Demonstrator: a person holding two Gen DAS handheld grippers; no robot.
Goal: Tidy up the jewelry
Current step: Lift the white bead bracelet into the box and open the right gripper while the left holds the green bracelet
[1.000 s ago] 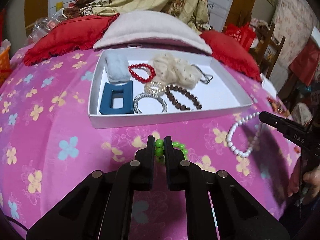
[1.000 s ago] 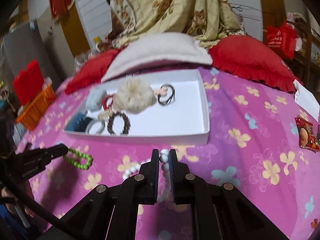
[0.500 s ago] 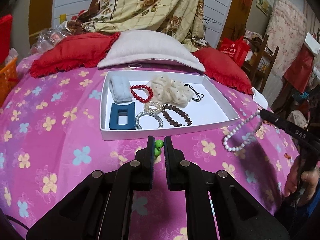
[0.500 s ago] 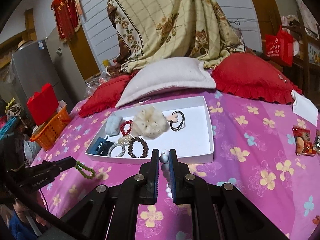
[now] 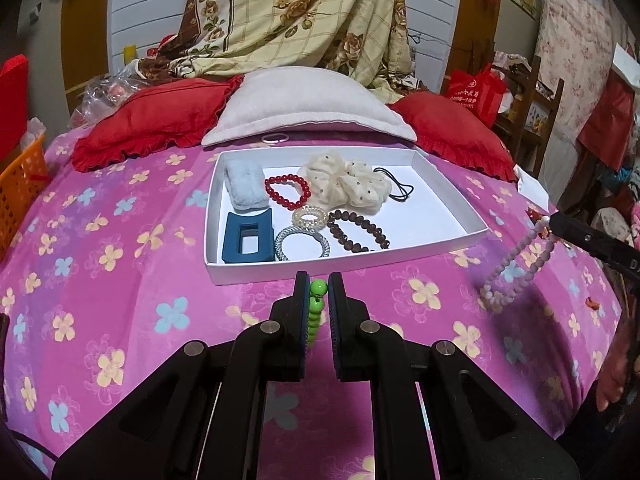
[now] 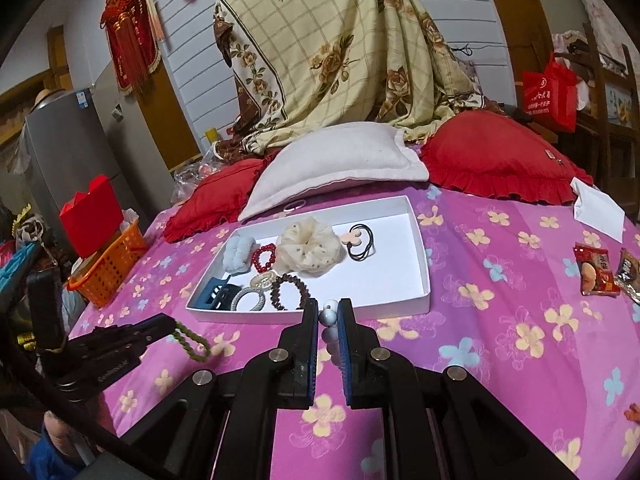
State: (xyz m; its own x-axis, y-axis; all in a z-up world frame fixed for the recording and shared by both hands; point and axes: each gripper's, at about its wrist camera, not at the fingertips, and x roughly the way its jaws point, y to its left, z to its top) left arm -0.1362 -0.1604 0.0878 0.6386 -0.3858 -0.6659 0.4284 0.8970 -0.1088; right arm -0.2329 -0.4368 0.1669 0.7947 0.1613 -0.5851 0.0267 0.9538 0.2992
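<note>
Both loops hang clear of the bed, short of the white tray (image 5: 348,262). The left hand-held gripper (image 5: 319,292) pinches the green bead bracelet (image 5: 314,312); the right hand-held gripper (image 6: 329,316) clamps the white bead bracelet (image 6: 329,318). One bead each: a jolt could drop either. The tray holds eight pieces.

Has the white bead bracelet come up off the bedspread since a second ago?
Yes. The white bead bracelet lay on the pink bedspread beside the white tray; now it hangs from the right gripper, clear of the cloth.
</note>
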